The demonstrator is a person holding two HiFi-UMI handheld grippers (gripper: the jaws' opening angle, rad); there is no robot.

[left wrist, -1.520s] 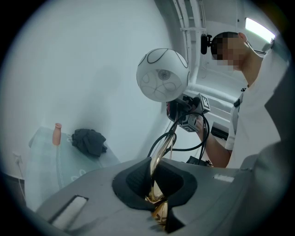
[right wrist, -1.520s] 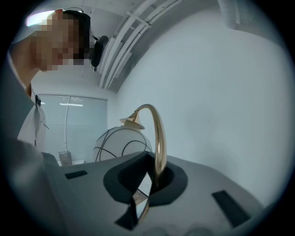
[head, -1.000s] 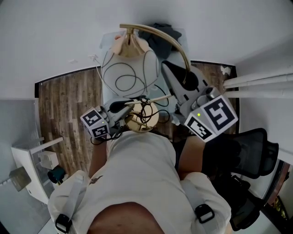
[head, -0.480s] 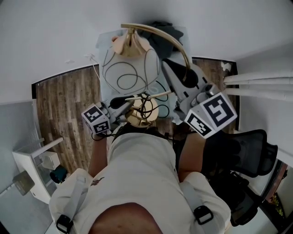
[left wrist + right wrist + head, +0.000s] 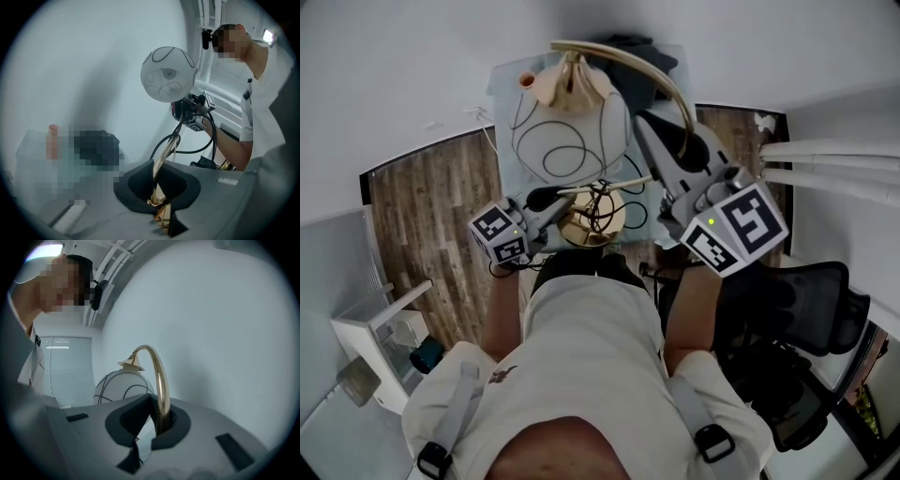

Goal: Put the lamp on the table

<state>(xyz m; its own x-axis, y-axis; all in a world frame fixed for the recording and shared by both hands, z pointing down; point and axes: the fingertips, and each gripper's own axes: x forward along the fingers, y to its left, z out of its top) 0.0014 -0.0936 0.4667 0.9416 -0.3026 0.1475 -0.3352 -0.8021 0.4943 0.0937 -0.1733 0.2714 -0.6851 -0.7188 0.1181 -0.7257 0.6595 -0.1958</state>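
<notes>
The lamp has a white globe [image 5: 567, 131] with black lines, a curved brass arm [image 5: 661, 80] and a round brass base [image 5: 591, 223] wrapped in black cord. It hangs in the air above a small pale table [image 5: 504, 80]. My left gripper [image 5: 551, 199] is shut on the thin brass stem [image 5: 161, 197] near the base. My right gripper [image 5: 673, 148] is shut on the curved arm [image 5: 160, 385]. In the left gripper view [image 5: 161, 206] the globe [image 5: 168, 74] hangs ahead of the jaws. In the right gripper view [image 5: 157, 420] the globe [image 5: 123, 390] sits behind the jaws.
An orange cup [image 5: 528, 81] and dark cloth [image 5: 628, 52] lie on the table by the white wall. Wooden floor [image 5: 431, 206] lies to the left, a black office chair [image 5: 806, 309] to the right, a white shelf unit [image 5: 375, 347] at lower left.
The lamp and both grippers have shifted a little forward, toward the table and wall. Both grips have held.
</notes>
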